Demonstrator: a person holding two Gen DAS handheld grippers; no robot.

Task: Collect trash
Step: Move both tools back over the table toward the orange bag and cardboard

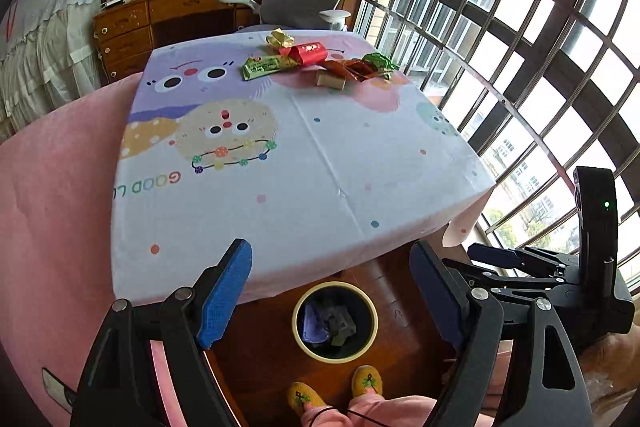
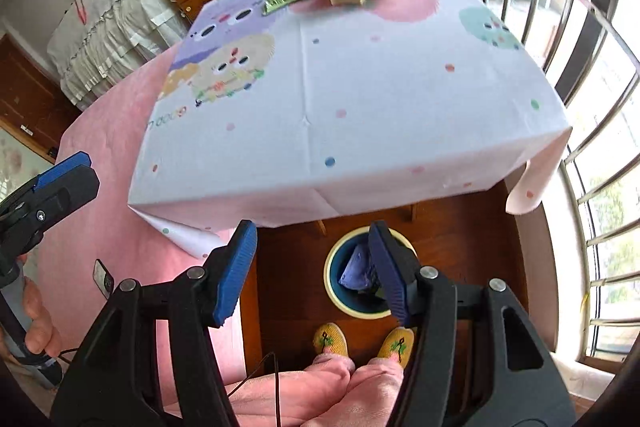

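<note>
Trash bin (image 1: 335, 321): standing on the wooden floor at six o'clock of the table (image 1: 280, 195), already holding a purple wrapper (image 1: 313, 323) and some darker scraps, so part of the collecting appears done. Remaining trash: a cluster lying at twelve o'clock on the far side of the tablecloth, comprising a green bar wrapper (image 1: 266, 65), a red wrapper (image 1: 307, 52), a gold foil piece (image 1: 280, 37), an orange-brown wrapper (image 1: 352, 69), a green foil piece (image 1: 379, 61) and a small beige box (image 1: 330, 80); all are still waiting to be picked up, so most of the job is judged outstanding. Left gripper (image 1: 334, 287): hovering over the bin with fingers spread wide, gripping nothing, touching nothing. Right gripper (image 2: 312, 271): likewise hanging above the bin, fingers parted and empty, well apart from the pile.
</note>
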